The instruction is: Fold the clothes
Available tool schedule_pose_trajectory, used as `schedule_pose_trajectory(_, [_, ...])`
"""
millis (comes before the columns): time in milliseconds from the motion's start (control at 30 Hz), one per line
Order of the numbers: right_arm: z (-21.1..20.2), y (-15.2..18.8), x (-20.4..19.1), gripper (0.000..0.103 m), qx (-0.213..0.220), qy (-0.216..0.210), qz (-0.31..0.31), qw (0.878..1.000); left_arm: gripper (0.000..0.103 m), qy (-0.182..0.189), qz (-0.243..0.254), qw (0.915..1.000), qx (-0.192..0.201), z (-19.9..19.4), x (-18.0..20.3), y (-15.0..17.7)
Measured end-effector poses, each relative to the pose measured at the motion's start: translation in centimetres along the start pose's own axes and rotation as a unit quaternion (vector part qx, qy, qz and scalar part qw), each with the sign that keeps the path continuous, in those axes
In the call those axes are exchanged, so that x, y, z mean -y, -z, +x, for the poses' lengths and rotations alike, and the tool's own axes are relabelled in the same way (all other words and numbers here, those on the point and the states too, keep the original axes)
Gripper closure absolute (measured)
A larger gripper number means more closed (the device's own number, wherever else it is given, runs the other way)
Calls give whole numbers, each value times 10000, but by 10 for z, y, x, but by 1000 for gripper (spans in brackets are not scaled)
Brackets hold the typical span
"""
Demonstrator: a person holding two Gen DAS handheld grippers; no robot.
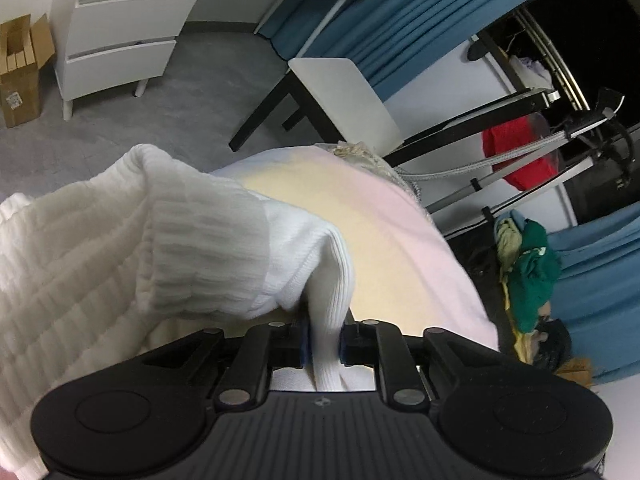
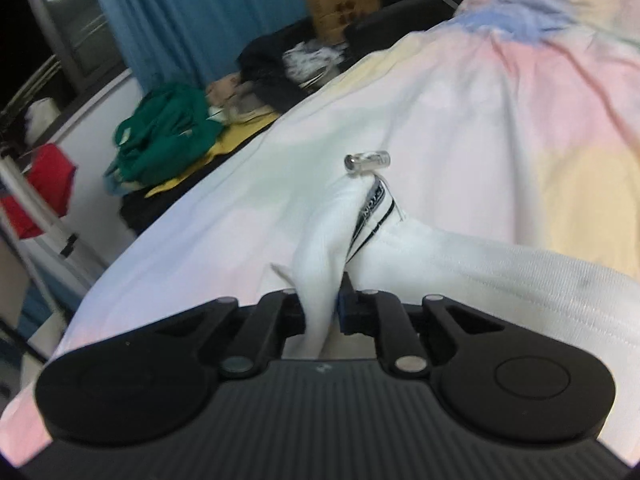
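A white ribbed knit garment [image 1: 120, 240] hangs bunched over the pastel bedsheet [image 1: 400, 248]. My left gripper [image 1: 323, 340] is shut on a fold of its ribbed hem, which passes between the blue pads. In the right wrist view my right gripper [image 2: 320, 308] is shut on another white fold of the same garment [image 2: 500, 280]. A black-and-white label and a small silver cord end [image 2: 367, 161] stick up just past that gripper. The garment stretches off to the right over the pink, yellow and blue sheet [image 2: 520, 100].
A white drawer unit [image 1: 120, 40], a cardboard box [image 1: 20, 76] and a white chair [image 1: 340, 100] stand on the grey floor past the bed. A pile of green and yellow clothes [image 2: 168, 132] lies beside the bed, near blue curtains [image 2: 180, 12] and a red item [image 1: 516, 152].
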State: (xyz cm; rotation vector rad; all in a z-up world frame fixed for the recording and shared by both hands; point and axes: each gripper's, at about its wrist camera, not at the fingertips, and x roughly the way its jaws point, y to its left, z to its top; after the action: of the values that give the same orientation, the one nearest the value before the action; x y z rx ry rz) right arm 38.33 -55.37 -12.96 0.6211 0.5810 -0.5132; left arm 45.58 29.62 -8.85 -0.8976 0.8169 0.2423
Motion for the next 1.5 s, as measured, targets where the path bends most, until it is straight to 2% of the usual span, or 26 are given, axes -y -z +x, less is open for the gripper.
schedule_pose_trajectory(100, [-16, 8, 16, 68, -22, -268, 33, 9996, 83, 19, 291, 9994, 167, -1, 0, 8])
schedule_pose_trajectory(167, [-33, 15, 29, 43, 51, -589, 101, 9982, 72, 151, 412, 9987, 269, -6, 1, 15])
schedule_pose_trajectory(233, [-54, 22, 41, 36, 235, -897, 86, 9957, 49, 285, 553, 9971, 428, -18, 3, 28])
schedule_pose_trajectory(300, [-75, 32, 57, 36, 434, -1082, 318, 9927, 36, 419, 713, 9945, 639, -38, 5, 47])
schedule_pose_trajectory(400, [-103, 52, 90, 33, 475, -1406, 1367, 9794, 22, 586, 722, 9921, 836, -72, 3, 85])
schedule_pose_trajectory(500, [-127, 75, 121, 33, 285, -1749, 2566, 9501, 22, 707, 503, 9926, 849, -107, -7, 127])
schedule_pose_trajectory(567, [-136, 83, 128, 33, -217, -1820, 2999, 9362, 22, 701, 269, 9941, 786, -125, -17, 150])
schedule_pose_trajectory(667, [-151, 95, 128, 33, -747, -1631, 3129, 9327, 22, 638, -209, 9967, 447, -136, -30, 170])
schedule_pose_trajectory(767, [-144, 118, 122, 33, -1228, -2061, 3294, 9132, 22, 628, -674, 9955, 220, -127, -48, 181])
schedule_pose_trajectory(833, [-137, 132, 118, 33, -1529, -2341, 3363, 8993, 22, 761, -806, 9938, 112, -115, -59, 183])
schedule_pose_trajectory(933, [-122, 141, 112, 35, -1751, -2184, 3173, 9061, 22, 931, -1035, 9903, 34, -95, -75, 179])
schedule_pose_trajectory(1000, [-112, 145, 111, 35, -1730, -2152, 3150, 9080, 22, 1108, -1198, 9866, 94, -85, -82, 174])
schedule_pose_trajectory(1100, [-105, 144, 109, 35, -1364, -2186, 3237, 9104, 23, 1306, -1160, 9843, 249, -70, -82, 161])
schedule_pose_trajectory(1233, [-89, 133, 101, 37, -679, -2165, 2977, 9273, 31, 1118, -811, 9893, 465, -48, -68, 145])
schedule_pose_trajectory(1300, [-77, 125, 100, 45, -453, -2121, 2857, 9334, 37, 1058, -713, 9899, 618, -41, -64, 140])
schedule_pose_trajectory(1367, [-68, 117, 103, 72, -230, -2049, 2794, 9378, 46, 1026, -691, 9898, 701, -36, -63, 137])
schedule_pose_trajectory(1433, [-65, 113, 104, 87, -67, -1997, 2827, 9382, 60, 1047, -648, 9895, 755, -33, -63, 134])
schedule_pose_trajectory(1500, [-63, 109, 104, 92, 96, -1945, 2859, 9383, 71, 989, -578, 9903, 787, -38, -60, 136])
